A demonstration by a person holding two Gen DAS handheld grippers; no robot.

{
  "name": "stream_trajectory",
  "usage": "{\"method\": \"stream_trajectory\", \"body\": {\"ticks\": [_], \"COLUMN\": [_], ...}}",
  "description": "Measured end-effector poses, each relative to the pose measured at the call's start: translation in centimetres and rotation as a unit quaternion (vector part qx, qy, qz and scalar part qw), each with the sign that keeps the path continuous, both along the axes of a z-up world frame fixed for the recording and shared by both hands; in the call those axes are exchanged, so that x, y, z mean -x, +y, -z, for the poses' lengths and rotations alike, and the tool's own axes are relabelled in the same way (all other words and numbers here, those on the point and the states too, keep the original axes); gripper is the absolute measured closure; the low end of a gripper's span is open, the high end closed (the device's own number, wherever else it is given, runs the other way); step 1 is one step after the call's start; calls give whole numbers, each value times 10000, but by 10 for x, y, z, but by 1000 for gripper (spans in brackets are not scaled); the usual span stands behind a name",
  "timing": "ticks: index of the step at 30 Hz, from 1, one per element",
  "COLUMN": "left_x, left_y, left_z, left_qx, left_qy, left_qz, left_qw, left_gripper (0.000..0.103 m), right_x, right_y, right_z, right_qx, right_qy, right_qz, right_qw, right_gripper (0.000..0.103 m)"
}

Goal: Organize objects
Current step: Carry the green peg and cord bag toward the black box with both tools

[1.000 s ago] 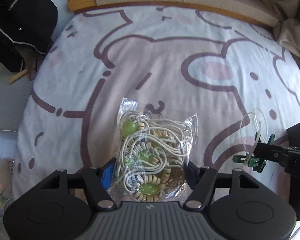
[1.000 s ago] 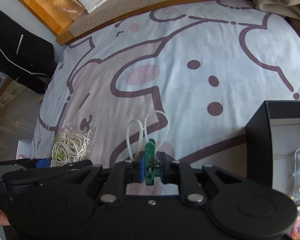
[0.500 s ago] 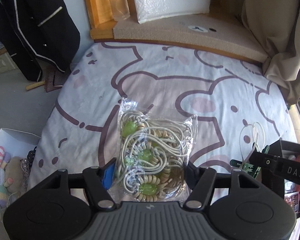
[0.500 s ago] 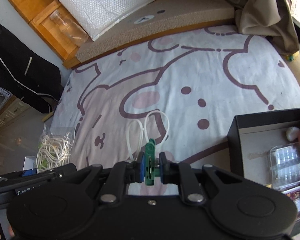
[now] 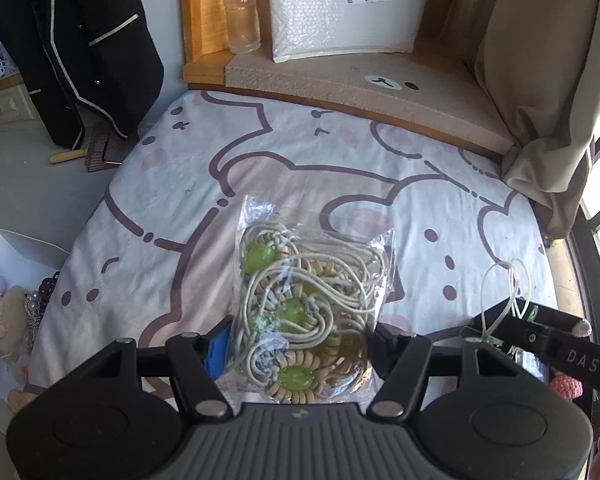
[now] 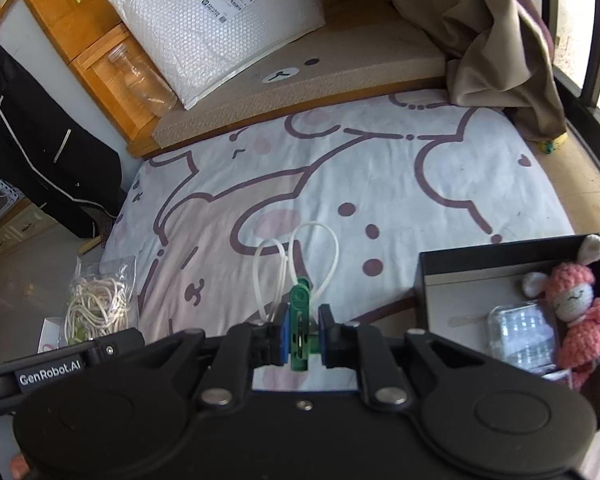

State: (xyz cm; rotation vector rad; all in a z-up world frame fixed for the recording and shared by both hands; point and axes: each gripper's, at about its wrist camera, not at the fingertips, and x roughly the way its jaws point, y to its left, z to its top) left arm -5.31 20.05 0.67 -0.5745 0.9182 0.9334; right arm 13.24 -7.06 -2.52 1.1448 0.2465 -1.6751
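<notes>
My left gripper (image 5: pixel 296 346) is shut on a clear plastic bag of cream cords with green beads (image 5: pixel 308 300), held up above the bed. In the right wrist view this same bag (image 6: pixel 98 304) hangs at the far left over the left gripper's body. A green clip with white cord loops (image 6: pixel 300 320) sits pinched in my right gripper (image 6: pixel 303 338), which is shut on it. From the left wrist view the clip's white loops (image 5: pixel 508 288) show at the right, over the right gripper's finger. An open black box (image 6: pixel 500 256) lies to the right.
The bed has a white sheet with a bear print (image 5: pixel 300 168). The black box holds a pink crochet doll (image 6: pixel 576 308) and a clear plastic case (image 6: pixel 524 336). A white box of soft toys (image 5: pixel 4 300) sits on the floor at left. A padded mailer (image 5: pixel 340 4), a bottle (image 5: pixel 242 12) and a curtain (image 5: pixel 548 80) stand behind.
Both grippers have risen with their loads, so more of the bed, the headboard shelf and the black box's contents come into view. Both grips are unchanged.
</notes>
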Motion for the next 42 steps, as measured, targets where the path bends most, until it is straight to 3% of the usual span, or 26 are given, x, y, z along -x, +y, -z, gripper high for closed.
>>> {"method": "stream_trajectory", "body": {"ticks": [16,30,42], "left_x": [-63,-128,-163], "left_y": [-46,-96,-122], "left_z": [1,7,17], "left_qx": [-84,-36,-78], "left_qy": [2,1,80], "left_qz": [812,1486,1884], "left_qw": [9967,9889,9820], "left_gripper": [37,37,37], "right_x": [49,102,137], "right_y": [63,119,147], "right_z": [-19,-10,6], "right_qx": [18,-143,-170], "right_qy": [299,404,144], "right_qz": [612,977,1316], "right_qw": [9977,9943,9910], "right_gripper": [89,88,89]}}
